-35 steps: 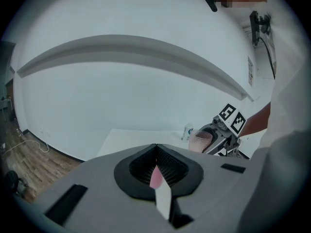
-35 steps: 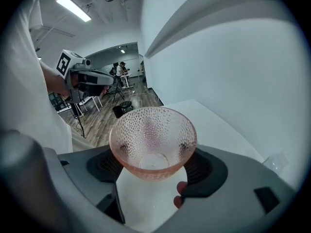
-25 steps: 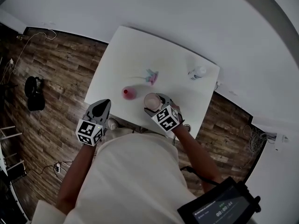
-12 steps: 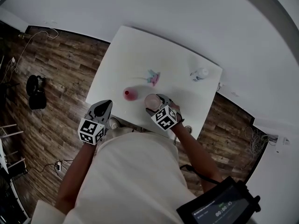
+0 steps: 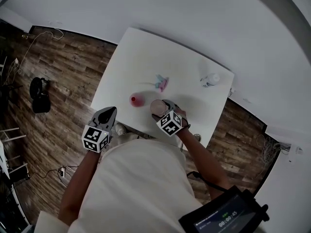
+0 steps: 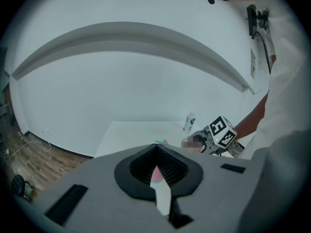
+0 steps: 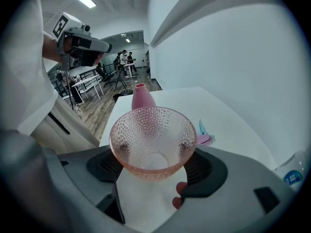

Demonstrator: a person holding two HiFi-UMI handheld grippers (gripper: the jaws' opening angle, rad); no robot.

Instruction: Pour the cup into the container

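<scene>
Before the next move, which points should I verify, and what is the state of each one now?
1. Right hand-held gripper closed on the glass bowl: ok.
2. Bowl upright: ok.
3. Something in the bowl to pour: cannot tell; it looks empty.
4. Pink vessel upright on the table: ok.
5. Left hand-held gripper shut, empty, away from the bowl: ok.
6. Bowl resting on the table: cannot tell.

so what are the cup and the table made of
The cup looks like pink-tinted glass, possibly clear plastic: it is see-through and glossy, with a dimpled surface. The table looks like white laminate or painted board: smooth, matte and uniform, with no grain showing.
</scene>
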